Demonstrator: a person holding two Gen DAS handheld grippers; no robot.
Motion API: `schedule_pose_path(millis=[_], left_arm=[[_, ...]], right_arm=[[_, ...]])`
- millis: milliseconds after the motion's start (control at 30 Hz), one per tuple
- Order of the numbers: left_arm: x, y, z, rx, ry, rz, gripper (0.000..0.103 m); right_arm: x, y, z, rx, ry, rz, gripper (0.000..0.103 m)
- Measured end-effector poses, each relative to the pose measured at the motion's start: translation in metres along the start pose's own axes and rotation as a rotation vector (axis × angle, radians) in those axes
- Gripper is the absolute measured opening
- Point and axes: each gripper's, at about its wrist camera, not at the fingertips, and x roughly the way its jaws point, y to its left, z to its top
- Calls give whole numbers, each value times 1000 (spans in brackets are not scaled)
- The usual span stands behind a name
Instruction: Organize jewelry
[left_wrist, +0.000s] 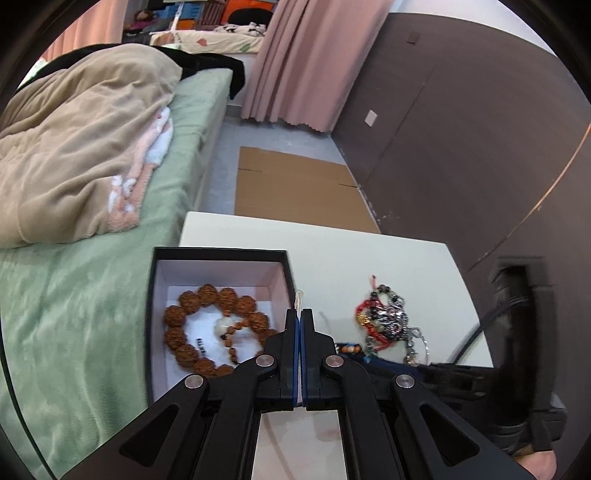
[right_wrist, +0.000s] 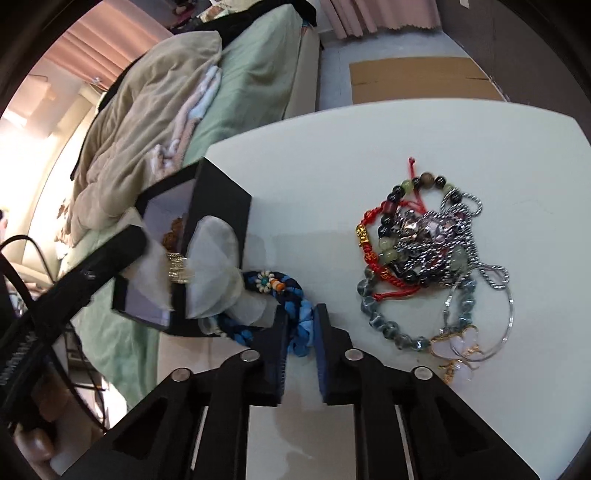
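Observation:
My left gripper (left_wrist: 299, 314) is shut on the edge of a sheer white pouch (right_wrist: 216, 258) with a gold ring, held beside an open black box (left_wrist: 221, 253). In the box lies a brown bead bracelet (left_wrist: 207, 295). On the white table (right_wrist: 332, 166), a blue braided bracelet (right_wrist: 300, 326) with a small flower charm lies next to the box (right_wrist: 221, 199). My right gripper (right_wrist: 300, 317) is shut on its braid. To the right sits a tangled pile of jewelry (right_wrist: 424, 240): red cord, dark beads, silver chains, a glass-bead bracelet and a pink butterfly charm.
A bed with a green sheet (left_wrist: 92, 314) and a beige blanket (left_wrist: 74, 147) runs along the table's left side. Flat cardboard (left_wrist: 295, 184) lies on the floor beyond the table. A brown wall (left_wrist: 461, 147) and pink curtains (left_wrist: 306, 55) stand behind.

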Motion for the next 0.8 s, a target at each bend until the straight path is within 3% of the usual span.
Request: schedule_pose_path(millis=[300,467,733,767,800], left_arm=[[4,-25,-9,55,27,-52,0],[7,-32,-13,77,25,-27,0],[15,-41,-11,59,90,-130,3],[16,-43,-11,61,97,-134,11],[18,-46,-12,66,108,-133,31]], right_arm=[[-65,-12,-10,44,-145,115,13],[-84,-26,-12,80,-198,92,13],[-88,-40,-11,107,-190,83,13],[-86,-39,-11,107,-182,79,13],[-84,-41,-11,108,-175,76,13]])
